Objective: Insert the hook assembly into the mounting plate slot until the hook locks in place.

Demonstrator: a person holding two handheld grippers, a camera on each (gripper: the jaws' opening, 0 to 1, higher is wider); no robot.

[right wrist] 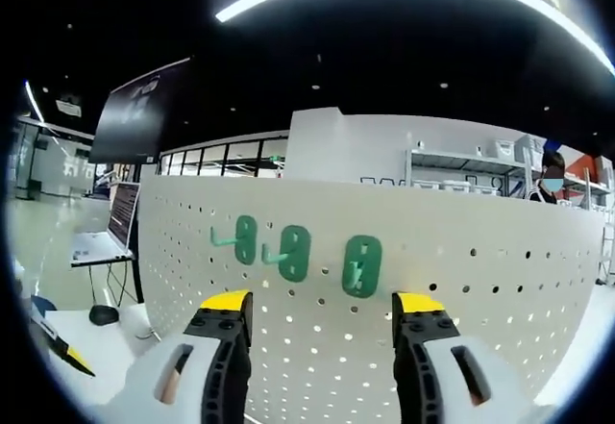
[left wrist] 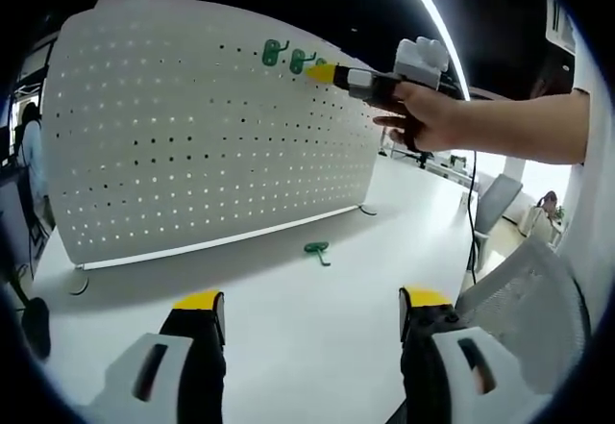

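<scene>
**Pegboard, three hooks fitted, one loose**

Left gripper view: left hand-held gripper (left wrist: 312, 307) wide, empty; green hook (left wrist: 317, 249) on worktop (left wrist: 288, 347) just ahead, nearer this hand, before the pegboard (left wrist: 192, 126).

Right gripper view: right hand-held gripper (right wrist: 322, 309) wide, empty, facing mounted hooks (right wrist: 361, 265).

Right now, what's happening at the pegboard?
A person is hanging green hooks on an upright white pegboard standing on a white table. The right claw, held in the person's hand, is up at the board's top rows; in the right gripper view its jaws stand open, nothing between them, facing three mounted green hooks. The left claw hangs back over the table, open and empty. One more green hook lies on the table near the board's foot.
</scene>
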